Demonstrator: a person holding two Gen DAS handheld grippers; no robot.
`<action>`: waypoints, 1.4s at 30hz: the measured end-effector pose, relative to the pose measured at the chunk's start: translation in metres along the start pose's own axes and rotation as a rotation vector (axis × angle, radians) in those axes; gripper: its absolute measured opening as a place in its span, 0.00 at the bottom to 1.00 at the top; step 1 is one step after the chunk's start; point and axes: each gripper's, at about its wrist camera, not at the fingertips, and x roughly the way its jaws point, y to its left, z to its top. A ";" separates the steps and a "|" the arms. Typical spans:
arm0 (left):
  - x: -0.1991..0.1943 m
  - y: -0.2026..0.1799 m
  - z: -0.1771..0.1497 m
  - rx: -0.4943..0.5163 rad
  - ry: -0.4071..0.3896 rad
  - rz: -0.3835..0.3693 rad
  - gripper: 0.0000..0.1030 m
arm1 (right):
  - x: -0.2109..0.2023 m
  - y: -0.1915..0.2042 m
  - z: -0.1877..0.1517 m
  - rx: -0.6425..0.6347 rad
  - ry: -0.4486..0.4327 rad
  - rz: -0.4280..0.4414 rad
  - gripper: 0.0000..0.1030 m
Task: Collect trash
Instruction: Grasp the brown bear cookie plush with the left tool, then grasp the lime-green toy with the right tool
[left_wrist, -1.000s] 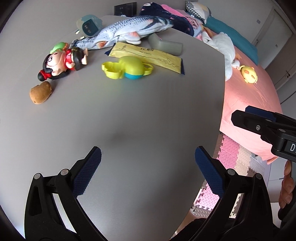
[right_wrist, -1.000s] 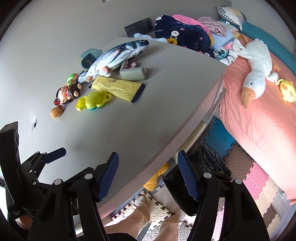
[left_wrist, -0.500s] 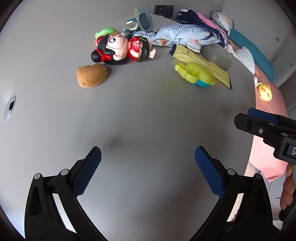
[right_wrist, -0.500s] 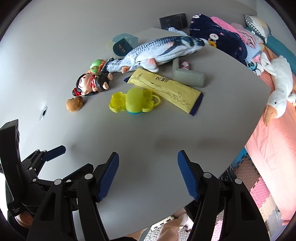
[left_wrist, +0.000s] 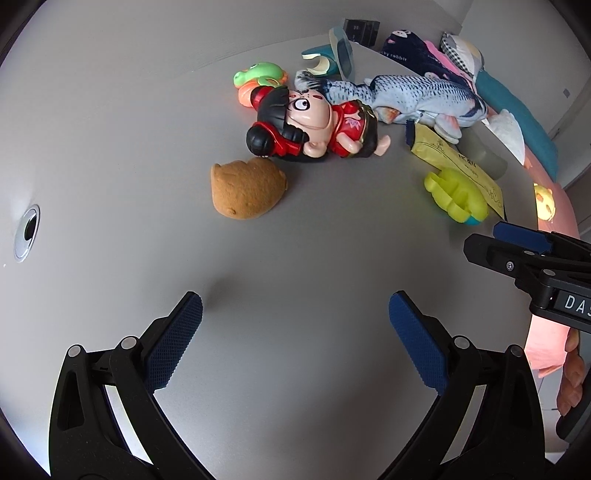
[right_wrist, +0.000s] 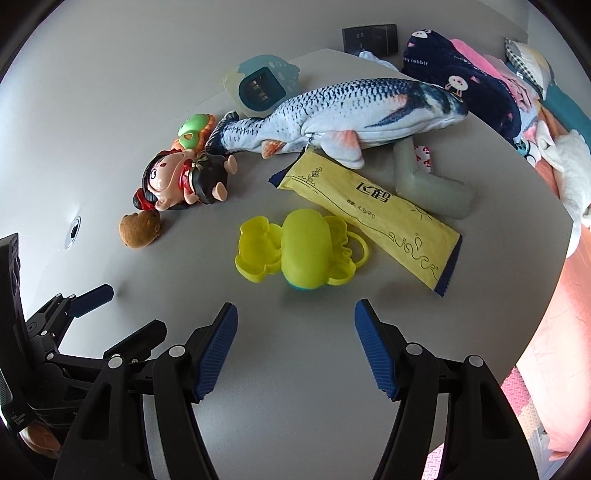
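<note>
Your right wrist view shows the whole yellow wrapper flat on the grey table, between the plush fish and the yellow-green toy; your left view catches only part of it. Your left gripper and right gripper both hang wide apart over bare tabletop, holding nothing.

Both of my views are bright, with soft daylight and no hard glare. On the grey table I see only weak, diffuse shadows under the yellow toy and the brown plush. The fisheye bends the table edge strongly, and the corners go dark. Focus is sharp in the middle and a little softer near the rim.
</note>
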 end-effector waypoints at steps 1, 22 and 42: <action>0.001 0.002 0.003 0.002 -0.003 0.002 0.95 | 0.003 0.000 0.002 -0.005 0.002 -0.006 0.65; 0.014 0.031 0.039 0.050 -0.039 0.012 0.76 | 0.018 0.002 0.029 -0.039 -0.028 -0.067 0.68; -0.004 0.028 0.023 0.043 -0.064 -0.021 0.44 | 0.030 0.019 0.044 -0.141 -0.032 -0.076 0.61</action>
